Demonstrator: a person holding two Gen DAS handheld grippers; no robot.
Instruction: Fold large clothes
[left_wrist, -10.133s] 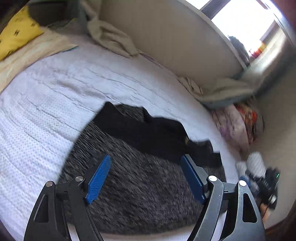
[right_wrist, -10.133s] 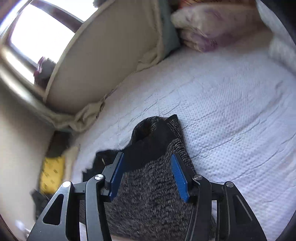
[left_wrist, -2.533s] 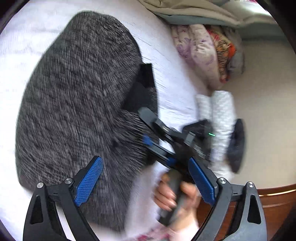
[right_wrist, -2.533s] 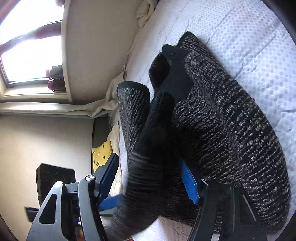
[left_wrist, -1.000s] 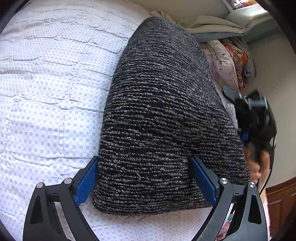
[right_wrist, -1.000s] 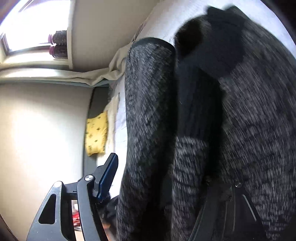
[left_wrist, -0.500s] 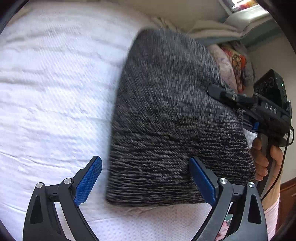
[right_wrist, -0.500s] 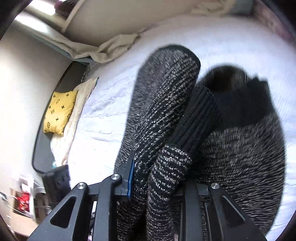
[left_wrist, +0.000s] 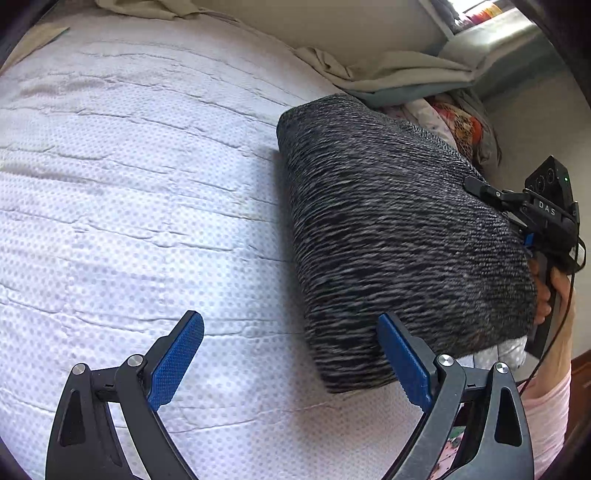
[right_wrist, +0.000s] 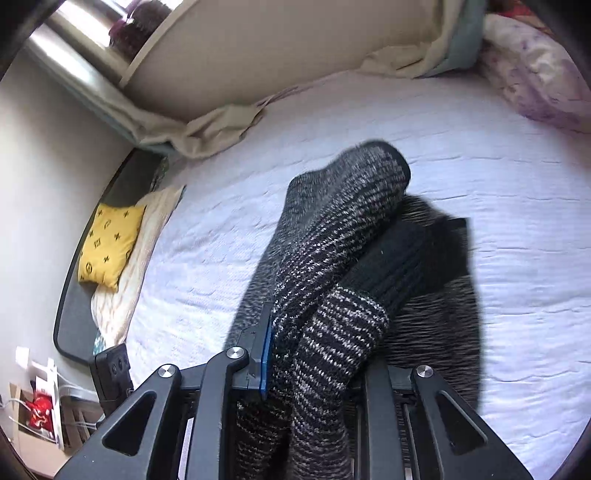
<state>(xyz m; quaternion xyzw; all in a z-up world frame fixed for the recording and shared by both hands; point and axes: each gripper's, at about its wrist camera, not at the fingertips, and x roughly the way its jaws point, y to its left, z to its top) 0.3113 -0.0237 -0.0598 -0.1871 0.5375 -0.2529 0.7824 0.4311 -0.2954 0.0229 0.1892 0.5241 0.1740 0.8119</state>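
Note:
A dark grey marled knit sweater is folded into a thick block and held above the white quilted bed. My left gripper is open and empty, its right pad beside the sweater's near corner. My right gripper is shut on the folded sweater, whose layers and black ribbed cuff bulge out between the jaws. It shows in the left wrist view at the sweater's right edge.
Beige bedding and a floral bundle lie at the bed's far side. A yellow patterned cushion sits on a cream blanket at the bed's left end. The window sill runs behind the headboard wall.
The folded sweater has shifted right and away from my left gripper, which now has bare bed between its pads. My right gripper stays clamped on it.

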